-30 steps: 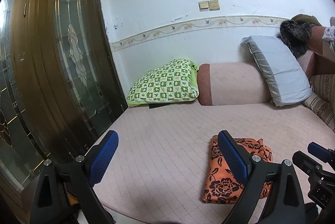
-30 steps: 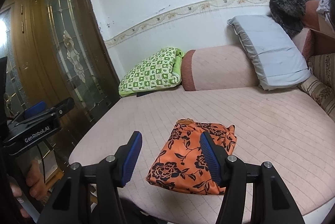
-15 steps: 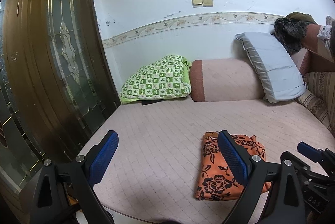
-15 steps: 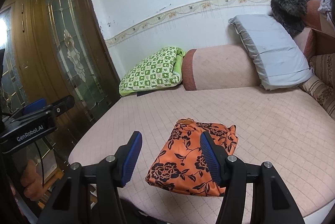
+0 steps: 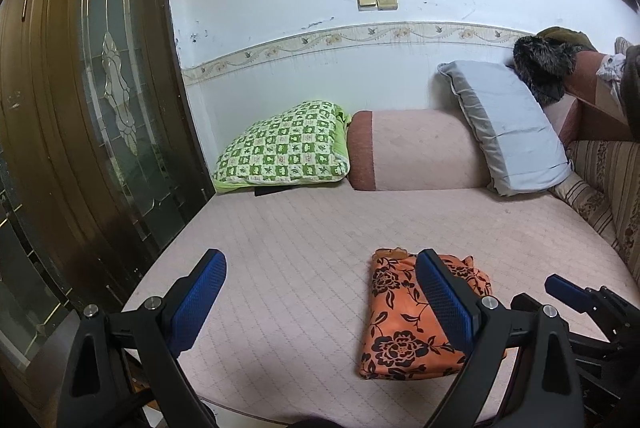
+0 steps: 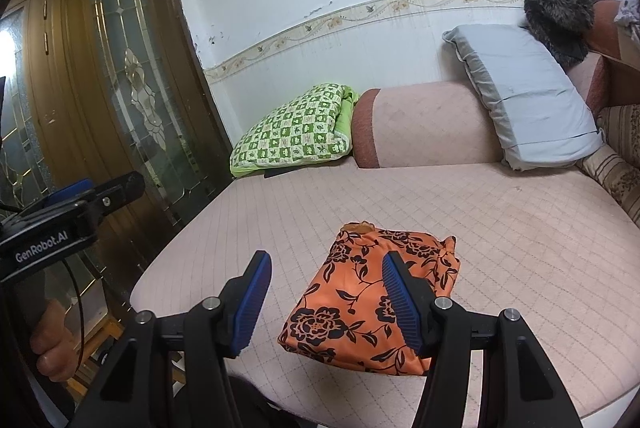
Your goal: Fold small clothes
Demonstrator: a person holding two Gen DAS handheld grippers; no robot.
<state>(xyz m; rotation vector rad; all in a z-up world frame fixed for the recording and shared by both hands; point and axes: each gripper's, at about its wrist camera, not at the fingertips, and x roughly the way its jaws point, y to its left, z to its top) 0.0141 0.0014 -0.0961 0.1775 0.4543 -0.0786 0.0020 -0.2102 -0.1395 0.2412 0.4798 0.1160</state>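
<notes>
Garment: the orange floral cloth [image 6: 372, 298] lies as a compact folded packet, roughly rectangular, with a small bunched corner at its far right end and a tan tag or collar peeking out at its far left corner.
Where it sits: on the pink quilted bed [image 6: 520, 236], close to the near edge and a little toward the near left corner, well apart from the pillows at the far edge.
Progress: to my eye the folding of this piece is done or all but done; you have a tidy packet with no loose sleeve or hem spread over the bed.
Left to do: perhaps flatten that bunched corner. No other small clothes show on the bed, so I cannot tell whether more are waiting.
Right gripper [image 6: 326, 302]: your jaws stand apart with nothing between them, held above the near left part of the packet and not touching it.
Left gripper [image 5: 320, 304]: your jaws are spread wide and empty, over bare bed just left of the packet.
Surroundings: green checked pillow [image 5: 280, 145], pink bolster [image 5: 416, 149] and grey pillow [image 5: 508, 131] line the far edge against the wall.
</notes>
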